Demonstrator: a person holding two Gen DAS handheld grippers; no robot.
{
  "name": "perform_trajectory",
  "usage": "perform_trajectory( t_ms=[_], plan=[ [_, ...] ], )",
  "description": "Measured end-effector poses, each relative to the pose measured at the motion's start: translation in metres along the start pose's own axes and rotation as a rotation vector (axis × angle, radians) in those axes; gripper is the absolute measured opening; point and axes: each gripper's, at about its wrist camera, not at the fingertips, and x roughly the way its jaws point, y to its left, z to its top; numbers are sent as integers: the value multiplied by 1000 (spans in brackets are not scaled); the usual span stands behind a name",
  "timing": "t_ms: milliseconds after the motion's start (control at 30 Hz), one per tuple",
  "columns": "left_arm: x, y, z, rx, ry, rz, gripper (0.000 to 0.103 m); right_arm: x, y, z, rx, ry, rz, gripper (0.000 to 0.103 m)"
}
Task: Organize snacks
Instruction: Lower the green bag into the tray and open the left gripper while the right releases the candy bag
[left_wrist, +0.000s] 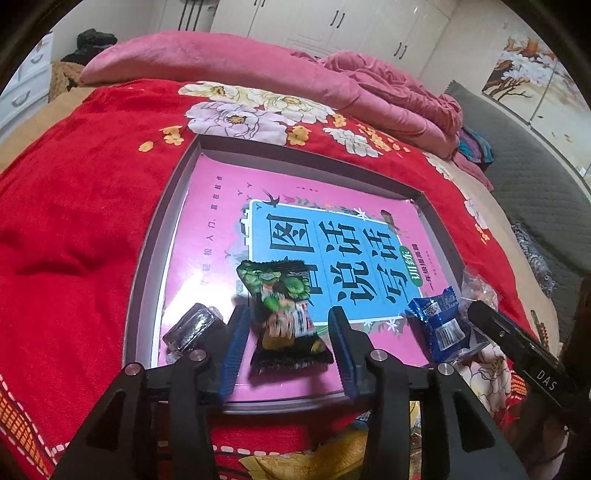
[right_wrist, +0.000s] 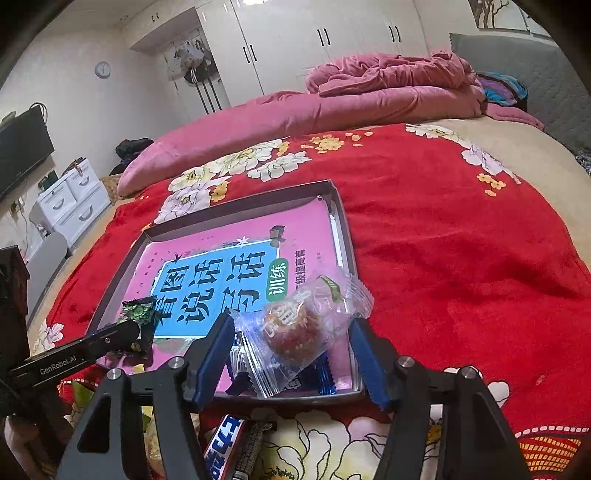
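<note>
A shallow grey box (left_wrist: 147, 258) lined with a pink book lies on the red bed cover. My left gripper (left_wrist: 288, 325) is open around a green-and-black snack packet (left_wrist: 284, 314) that lies in the box's near part. A dark wrapped sweet (left_wrist: 192, 325) lies left of it and a blue packet (left_wrist: 439, 325) to the right. My right gripper (right_wrist: 291, 332) is open around a clear packet with a round reddish-brown snack (right_wrist: 295, 328), which rests on the blue packet (right_wrist: 317, 376) at the box's near right corner (right_wrist: 347, 258).
Loose snacks, among them a blue-and-white bar (right_wrist: 225, 443), lie on the cover in front of the box. Pink quilts (right_wrist: 332, 107) are piled at the far side of the bed. White drawers (right_wrist: 70, 203) stand at the left.
</note>
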Motion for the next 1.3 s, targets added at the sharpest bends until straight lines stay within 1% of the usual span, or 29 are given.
perform_trajectory(
  t_ms=[67,133,267,333,400,467,533,633,800,967,1167,1233,1267,1300],
  plan=[
    [-1,-1,0,0,-1,-1,48,1,2,0,-6,5,6,66],
    [-1,0,0,-1,-1,-4,49,5,5,-1,-13,23,16,71],
    [-1,0,0,0,-1,-4,50,8,11,-3,-35,39,22,72],
    [-1,0,0,-2,-1,-7,51,6,13,-2,-44,26,7,72],
    [-2,0,1,-6,-2,-12,55,2,11,-2,-41,9,-2,73],
    [-2,0,1,-5,-5,-14,58,-1,7,-1,-26,-5,-9,76],
    [-3,0,1,-4,-8,-14,60,-2,5,0,-14,-12,-5,77],
    [-4,1,2,-5,-11,-14,62,-4,3,2,-13,-21,-27,78],
    [-6,2,2,-6,-16,-10,63,-7,2,4,-14,-37,-31,78],
    [-10,4,2,-3,-30,0,63,-8,8,3,-60,-36,-40,78],
    [-12,3,1,10,-33,11,64,-11,10,2,-77,-44,-39,78],
    [-14,1,1,19,-38,11,67,-13,11,2,-78,-49,-36,78],
    [-16,0,1,21,-44,4,74,-14,11,2,-79,-51,-36,78],
    [-18,-1,0,23,-54,5,77,-15,11,1,-79,-54,-35,78]
  ],
)
